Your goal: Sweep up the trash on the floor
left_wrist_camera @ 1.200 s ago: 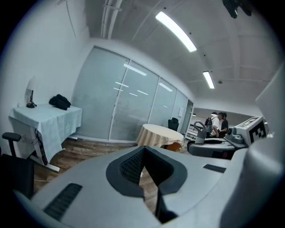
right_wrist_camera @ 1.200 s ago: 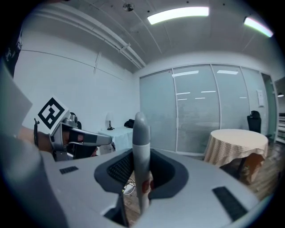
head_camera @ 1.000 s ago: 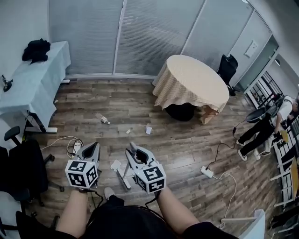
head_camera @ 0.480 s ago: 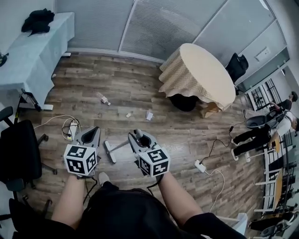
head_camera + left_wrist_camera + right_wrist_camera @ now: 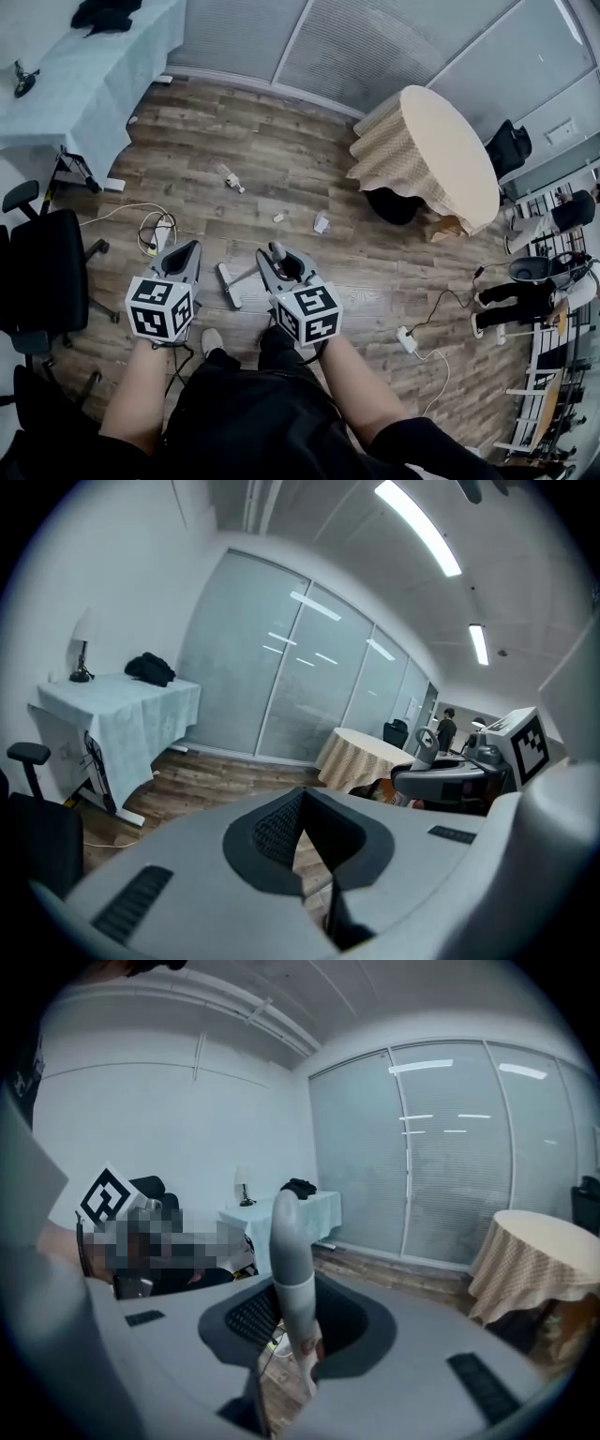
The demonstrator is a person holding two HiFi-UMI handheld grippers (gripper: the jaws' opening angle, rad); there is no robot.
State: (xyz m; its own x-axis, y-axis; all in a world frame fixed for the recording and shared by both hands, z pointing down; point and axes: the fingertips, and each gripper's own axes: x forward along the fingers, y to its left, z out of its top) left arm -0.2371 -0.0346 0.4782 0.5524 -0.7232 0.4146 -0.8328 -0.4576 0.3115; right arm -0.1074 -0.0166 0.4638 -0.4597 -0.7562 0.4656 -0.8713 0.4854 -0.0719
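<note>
Right gripper clamps the broom handle near its top — I judge it light, stiff, slick; left gripper closed, empty.

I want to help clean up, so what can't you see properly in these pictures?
Head view: small white scraps on the wooden floor are too small to identify.
Right gripper view: the right gripper hides the lower end of the grey-white stick handle.
Head view: the black bundle on the pale cloth-covered table is cut off by the top edge.
Head view: the beige tablecloth mostly hides a dark object.
</note>
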